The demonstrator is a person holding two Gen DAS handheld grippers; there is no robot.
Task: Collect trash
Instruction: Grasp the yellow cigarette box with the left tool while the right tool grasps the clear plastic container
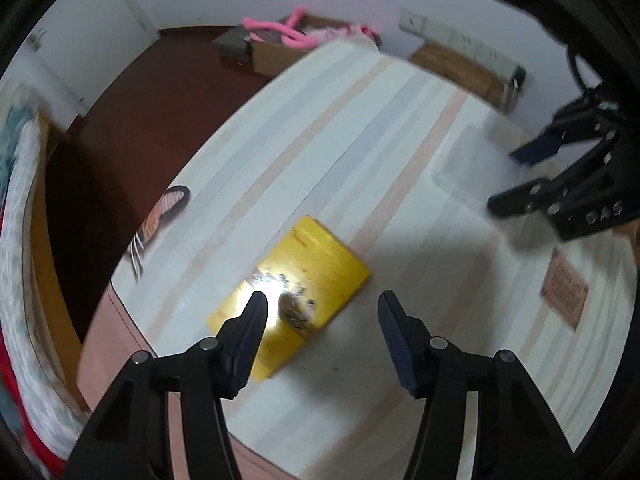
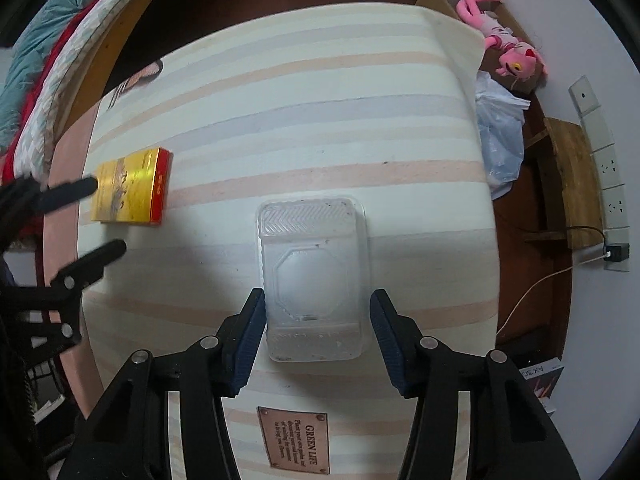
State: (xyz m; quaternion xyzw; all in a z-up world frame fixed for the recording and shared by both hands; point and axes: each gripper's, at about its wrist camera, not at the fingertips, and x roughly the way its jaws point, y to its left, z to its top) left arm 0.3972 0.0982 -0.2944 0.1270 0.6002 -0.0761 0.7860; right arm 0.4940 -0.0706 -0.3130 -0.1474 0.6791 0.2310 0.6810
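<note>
A flat yellow box (image 1: 308,272) with a red edge lies on the striped cloth-covered table (image 1: 340,120). My left gripper (image 1: 323,308) hangs over it, pointing steeply down and open; its left fingertip overlaps the box and the right one stands off its corner. In the right wrist view the same box (image 2: 132,188) sits at the left with the left gripper (image 2: 96,220) beside it. A clear plastic food container (image 2: 316,276) lies upside down between the fingers of my right gripper (image 2: 318,304), which points straight down. A narrow gap shows at the right pad, so it is open.
A brown "GREEN LIFE" label (image 2: 296,438) is sewn on the cloth near the front edge. Beyond the table stand a cardboard box with a pink plush toy (image 2: 496,36), a plastic bag (image 2: 500,136) and a wooden stool (image 2: 572,188). Bedding (image 2: 44,64) lies at the left.
</note>
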